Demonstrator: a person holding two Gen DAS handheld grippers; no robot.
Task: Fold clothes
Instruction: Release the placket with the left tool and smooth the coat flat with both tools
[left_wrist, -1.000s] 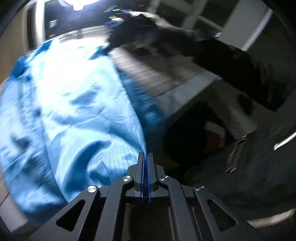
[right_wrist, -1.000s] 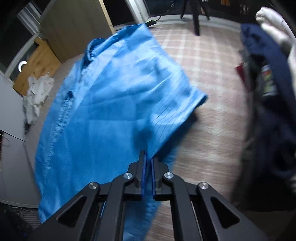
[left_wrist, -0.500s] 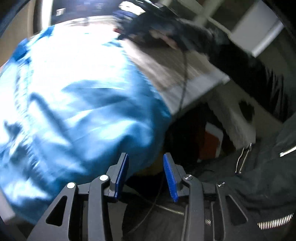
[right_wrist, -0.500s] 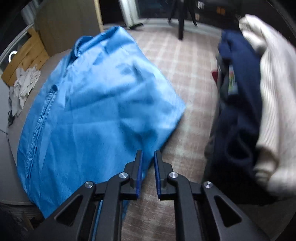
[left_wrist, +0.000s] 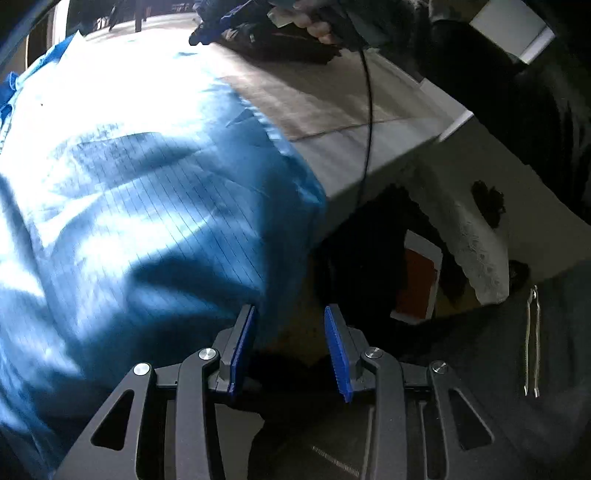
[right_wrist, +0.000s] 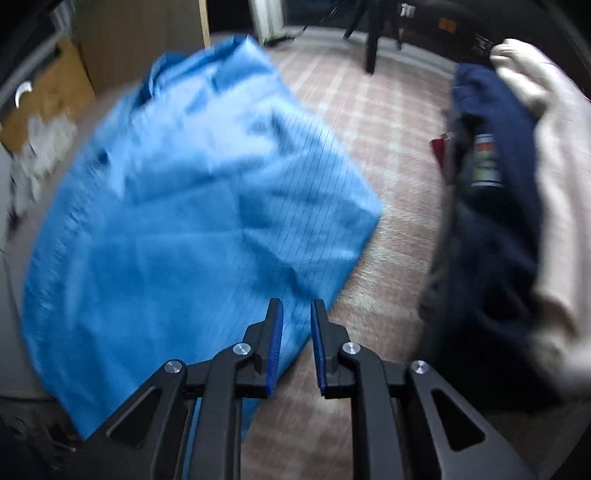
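a: on the checked table cover (right_wrist: 388, 155), the blue shirt (right_wrist: 192, 206) lies spread out, its near edge hanging over the table's side.
b: and the left gripper (left_wrist: 290, 350)?
a: jaws parted, nothing between them, shirt edge just beside the left pad.
b: right gripper (right_wrist: 297, 343)?
a: a narrow gap, jaws just been opening, empty, over the shirt's hem. dark blue and cream clothes (right_wrist: 517, 206) piled to the right.

Blue pinstriped shirt (right_wrist: 184, 221), pink checked cloth (right_wrist: 388, 122), navy garment (right_wrist: 491, 229)
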